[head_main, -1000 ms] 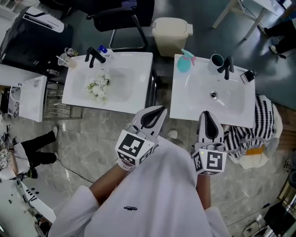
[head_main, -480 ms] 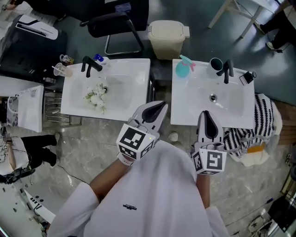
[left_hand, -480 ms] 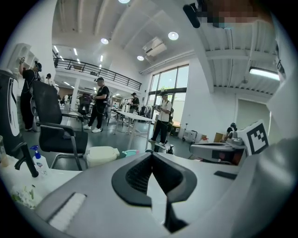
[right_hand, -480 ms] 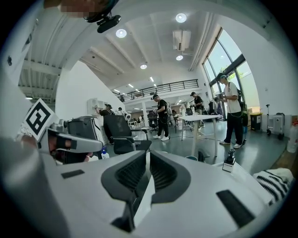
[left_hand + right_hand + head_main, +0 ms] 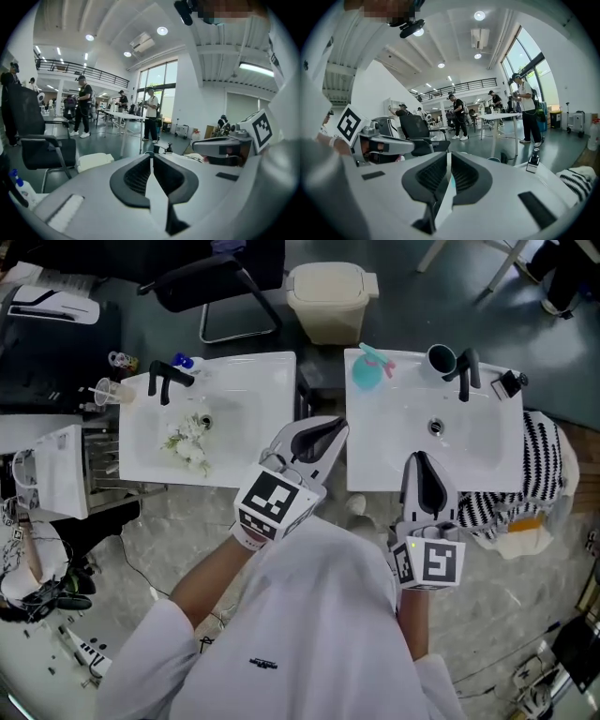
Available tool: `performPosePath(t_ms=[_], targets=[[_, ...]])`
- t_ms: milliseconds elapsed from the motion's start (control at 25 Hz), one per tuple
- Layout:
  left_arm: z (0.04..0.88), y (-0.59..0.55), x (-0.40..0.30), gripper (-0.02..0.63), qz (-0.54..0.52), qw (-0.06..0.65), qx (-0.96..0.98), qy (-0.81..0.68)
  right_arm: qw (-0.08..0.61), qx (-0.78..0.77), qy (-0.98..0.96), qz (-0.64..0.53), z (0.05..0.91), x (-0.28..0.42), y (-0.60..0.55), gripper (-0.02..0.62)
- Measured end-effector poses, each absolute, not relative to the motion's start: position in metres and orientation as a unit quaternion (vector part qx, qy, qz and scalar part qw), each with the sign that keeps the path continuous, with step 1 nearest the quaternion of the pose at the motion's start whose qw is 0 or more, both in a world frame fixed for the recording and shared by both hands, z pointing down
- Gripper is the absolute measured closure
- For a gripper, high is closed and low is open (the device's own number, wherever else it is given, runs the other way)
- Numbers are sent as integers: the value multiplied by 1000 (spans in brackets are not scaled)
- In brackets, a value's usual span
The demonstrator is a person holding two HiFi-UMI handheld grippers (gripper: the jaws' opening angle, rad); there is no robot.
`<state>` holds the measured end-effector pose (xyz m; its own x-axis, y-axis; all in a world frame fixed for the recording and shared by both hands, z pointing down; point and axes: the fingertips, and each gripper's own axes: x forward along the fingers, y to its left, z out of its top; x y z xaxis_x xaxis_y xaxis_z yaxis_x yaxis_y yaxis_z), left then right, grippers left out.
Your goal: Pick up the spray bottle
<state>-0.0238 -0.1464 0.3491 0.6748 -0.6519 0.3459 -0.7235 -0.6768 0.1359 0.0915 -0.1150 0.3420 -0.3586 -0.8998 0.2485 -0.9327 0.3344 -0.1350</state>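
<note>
The head camera looks steeply down from above on two white sinks [image 5: 141, 442], with the left gripper [image 5: 335, 427] and right gripper [image 5: 419, 459] close below it. Each gripper camera rides just behind its own jaws, facing nearly level across the hall, and catches the other gripper at its inner edge.

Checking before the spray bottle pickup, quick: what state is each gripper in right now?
Left white two-jaw gripper: closed, holding nothing.
Right white two-jaw gripper: closed, holding nothing.
</note>
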Motion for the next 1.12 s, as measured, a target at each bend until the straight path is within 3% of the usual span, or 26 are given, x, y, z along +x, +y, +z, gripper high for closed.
performPosePath(t_ms=[440,560,800,1120], targets=[[389,-222,-16,591,164,119,924,-324,80,573,-803,142,364,96,-162,589],[394,-239,-12,509,177,91,935,-292,83,575,-801,143,367,94,-174,589],[402,-267,-2,495,201,36,955,-214,90,573,-802,144,370,87,-195,589],[432,-300,12,383,239,-1,964,-119,98,575,-799,145,378,85,-210,589]])
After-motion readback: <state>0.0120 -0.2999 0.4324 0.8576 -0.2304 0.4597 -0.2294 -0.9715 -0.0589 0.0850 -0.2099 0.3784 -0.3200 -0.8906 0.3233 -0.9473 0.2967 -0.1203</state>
